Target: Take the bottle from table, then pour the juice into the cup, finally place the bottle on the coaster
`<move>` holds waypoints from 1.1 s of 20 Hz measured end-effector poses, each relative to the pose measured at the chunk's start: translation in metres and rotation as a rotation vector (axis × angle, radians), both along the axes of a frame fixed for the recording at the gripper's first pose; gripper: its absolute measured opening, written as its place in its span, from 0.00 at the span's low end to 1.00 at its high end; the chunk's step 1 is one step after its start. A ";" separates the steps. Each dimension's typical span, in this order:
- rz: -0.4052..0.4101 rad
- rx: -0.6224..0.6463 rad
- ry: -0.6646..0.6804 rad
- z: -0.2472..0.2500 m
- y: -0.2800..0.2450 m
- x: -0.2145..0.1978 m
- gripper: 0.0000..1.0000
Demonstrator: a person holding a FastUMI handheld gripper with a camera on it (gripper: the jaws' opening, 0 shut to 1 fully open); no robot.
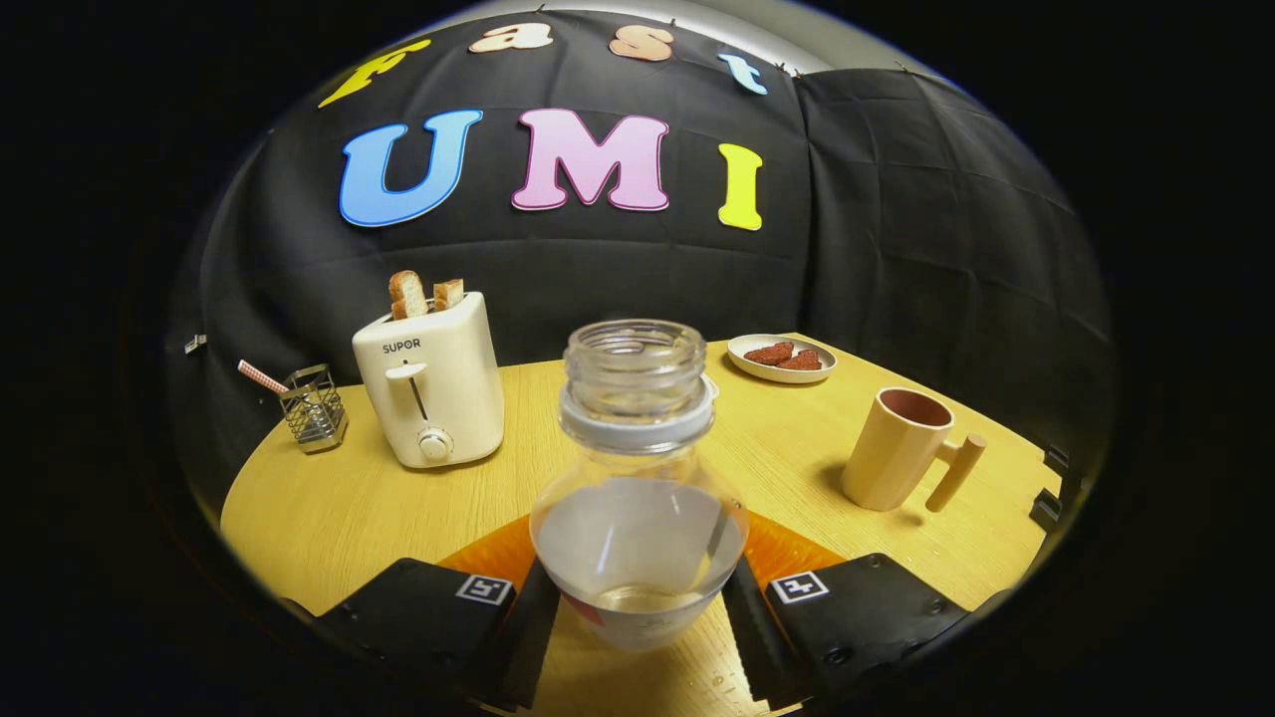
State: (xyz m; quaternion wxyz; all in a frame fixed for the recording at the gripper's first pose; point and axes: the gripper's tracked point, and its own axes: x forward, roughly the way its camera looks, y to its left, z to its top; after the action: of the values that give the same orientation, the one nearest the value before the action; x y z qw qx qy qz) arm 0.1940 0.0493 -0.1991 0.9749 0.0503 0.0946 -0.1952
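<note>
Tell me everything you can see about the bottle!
The bottle is clear, probably plastic, with a round bulging body, a pale ring at the neck and an open threaded mouth with no cap. It stands upright, with pale liquid filling part of the body. A label shows low on it. It sits between the gripper's two black fingers, which are close at its sides, though I cannot tell if they press on it. The orange coaster shows under and behind it on the wooden table.

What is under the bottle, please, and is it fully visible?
The orange coaster lies under the bottle, showing on both sides of it. Its middle is covered by the bottle and its near part by the gripper, whose fingers stand at the bottle's sides.
</note>
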 end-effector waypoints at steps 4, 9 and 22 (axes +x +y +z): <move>0.046 0.035 -0.033 0.013 0.004 -0.003 0.75; 0.057 0.070 -0.056 0.045 -0.009 -0.016 0.74; 0.115 0.535 -0.127 0.088 -0.065 -0.025 0.73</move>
State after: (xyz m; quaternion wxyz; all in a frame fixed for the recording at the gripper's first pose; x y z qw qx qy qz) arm 0.1689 -0.0161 -0.1110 0.9404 0.3127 0.0842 -0.1040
